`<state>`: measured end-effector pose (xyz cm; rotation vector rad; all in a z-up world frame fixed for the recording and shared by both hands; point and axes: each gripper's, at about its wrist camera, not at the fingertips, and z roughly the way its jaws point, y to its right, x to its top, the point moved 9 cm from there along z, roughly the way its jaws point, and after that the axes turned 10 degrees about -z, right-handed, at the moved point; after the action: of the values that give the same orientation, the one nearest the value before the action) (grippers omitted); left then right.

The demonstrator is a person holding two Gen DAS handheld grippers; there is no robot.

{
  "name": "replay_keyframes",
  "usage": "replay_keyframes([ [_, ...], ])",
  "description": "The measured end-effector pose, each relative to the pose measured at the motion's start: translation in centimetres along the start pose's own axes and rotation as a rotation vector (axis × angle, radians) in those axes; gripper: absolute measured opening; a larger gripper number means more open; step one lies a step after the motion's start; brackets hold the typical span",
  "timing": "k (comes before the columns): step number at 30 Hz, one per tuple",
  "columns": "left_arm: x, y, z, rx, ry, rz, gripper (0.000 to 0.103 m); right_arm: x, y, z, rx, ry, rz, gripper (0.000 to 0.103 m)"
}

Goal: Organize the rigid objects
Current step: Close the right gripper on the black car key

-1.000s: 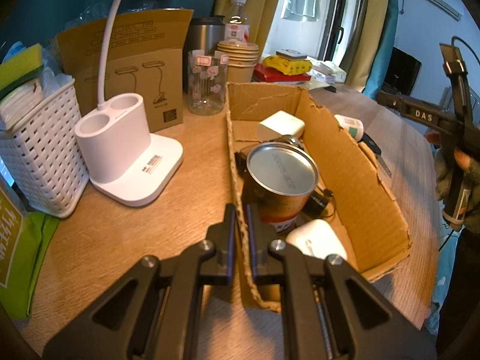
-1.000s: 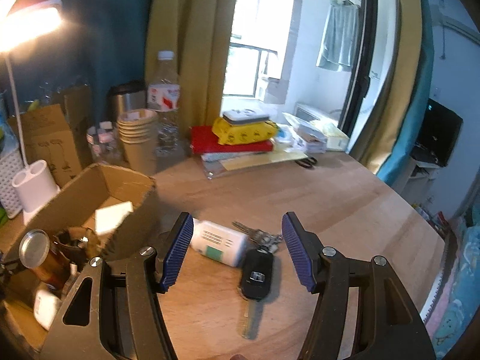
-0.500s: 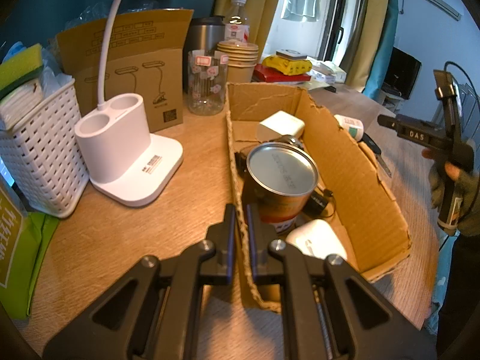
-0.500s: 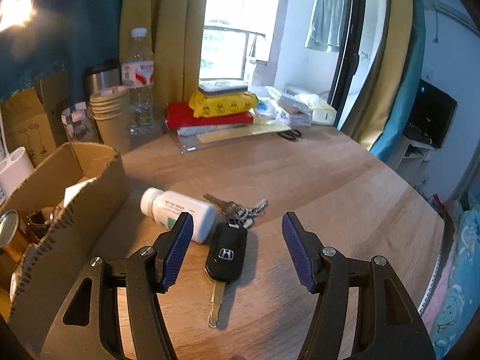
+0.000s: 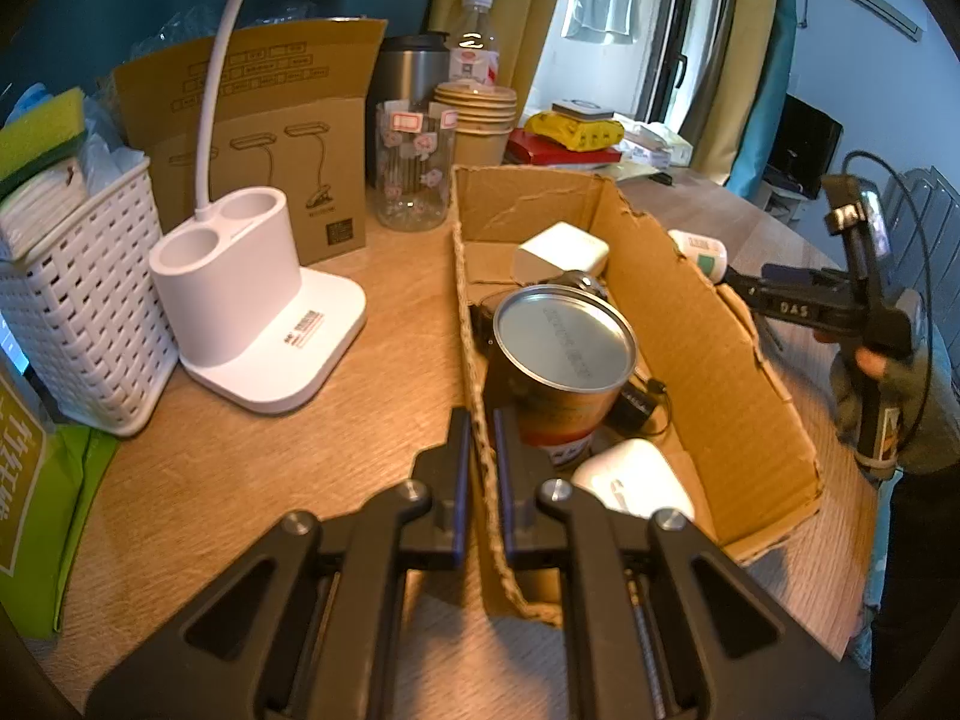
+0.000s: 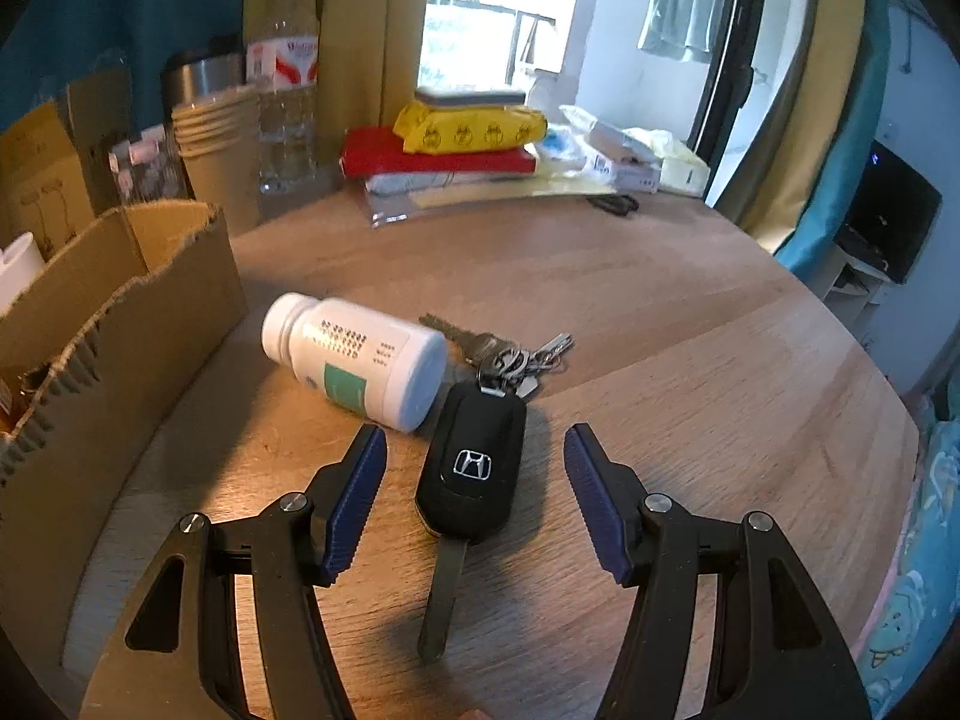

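Note:
My left gripper point(image 5: 477, 420) is shut on the near left wall of the cardboard box point(image 5: 708, 324). Inside the box stand a metal can point(image 5: 564, 342), a white charger point(image 5: 564, 249) and a white case point(image 5: 633, 480). In the right wrist view my right gripper point(image 6: 474, 438) stands open low over the table. A black car key point(image 6: 471, 480) lies between its blue pads, untouched, with its blade toward me. Its key ring point(image 6: 510, 354) lies beyond. A white pill bottle point(image 6: 360, 360) lies on its side to the left, next to the box point(image 6: 120, 360).
A white lamp base point(image 5: 252, 312), a white basket point(image 5: 78, 300), a printed carton, a glass jar point(image 5: 414, 168) and paper cups point(image 5: 480, 120) crowd the left and back. Books and yellow packs point(image 6: 468, 132) lie at the far edge. A gloved hand point(image 5: 870, 384) holds the right gripper beyond the box.
The right gripper has sunk and tipped down toward the car key, which now lies between its pads. The left gripper has stayed on the box wall.

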<state>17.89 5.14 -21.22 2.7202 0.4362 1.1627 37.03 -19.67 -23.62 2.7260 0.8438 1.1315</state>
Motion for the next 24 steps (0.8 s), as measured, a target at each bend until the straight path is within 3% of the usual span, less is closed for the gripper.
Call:
replay_keyframes([
  [16,0.0,0.0,0.0,0.000,0.000,0.000,0.009,-0.1,0.6,1.8,0.029,-0.070,0.029,0.064],
  [24,0.0,0.0,0.0,0.000,0.000,0.000,0.009,0.1,0.6,1.9,0.043,-0.063,0.036,0.041],
])
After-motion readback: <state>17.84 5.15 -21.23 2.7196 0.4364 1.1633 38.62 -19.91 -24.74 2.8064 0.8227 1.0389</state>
